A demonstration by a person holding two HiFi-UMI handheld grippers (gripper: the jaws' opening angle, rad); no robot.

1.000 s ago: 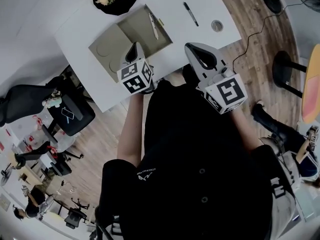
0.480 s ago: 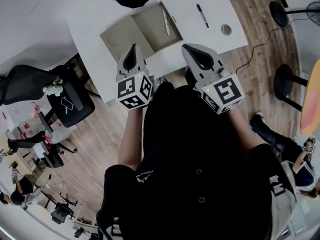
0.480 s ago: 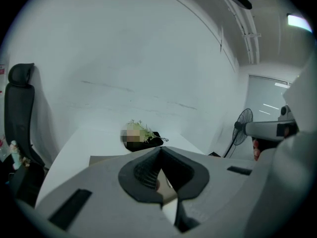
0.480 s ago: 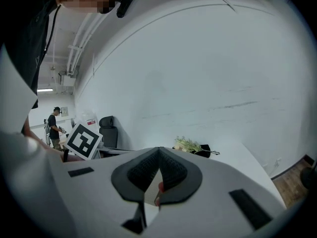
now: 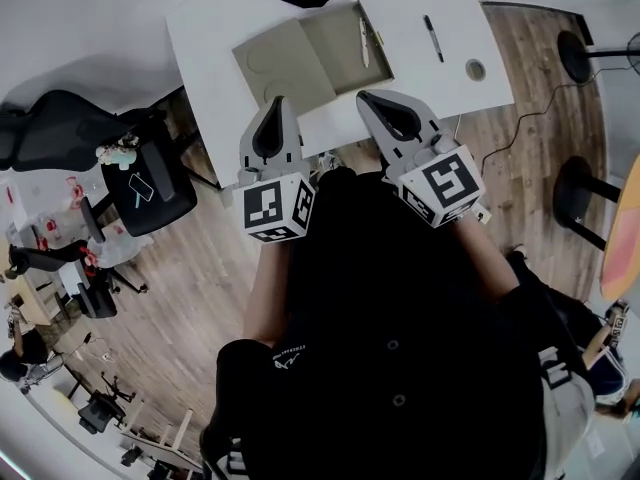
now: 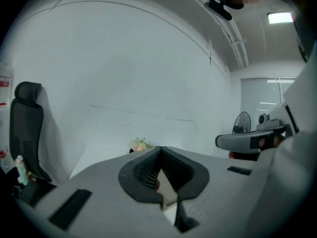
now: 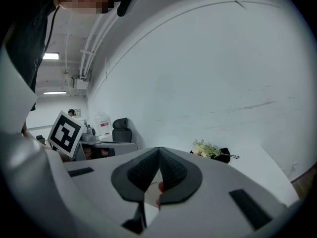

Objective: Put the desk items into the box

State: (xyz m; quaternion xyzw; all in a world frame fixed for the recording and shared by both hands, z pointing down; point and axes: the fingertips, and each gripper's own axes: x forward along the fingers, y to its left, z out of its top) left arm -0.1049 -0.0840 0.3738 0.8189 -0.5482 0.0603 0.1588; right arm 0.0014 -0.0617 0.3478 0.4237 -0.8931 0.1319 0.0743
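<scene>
A: L gripper (image 5: pixel 276 108)?
B: Jaws together, tips touching, nothing betw. At near edge of desk (image 5: pixel 225 28).
A: R gripper (image 5: pixel 372 100)?
B: Same: closed, empty.
A: Box (image 5: pixel 335 53)?
B: Open on desk, lid flat beside it. 1 pen (image 5: pixel 364 41) inside.
A: Outside?
B: Marker (image 5: pixel 432 38) just right of box; small round item (image 5: pixel 475 69) near desk corner.

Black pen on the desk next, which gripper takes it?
Right. The black pen lies right of the box, on the side of the right gripper; the left gripper would have to cross over the box. Both are shut and empty, so either must open first.
</scene>
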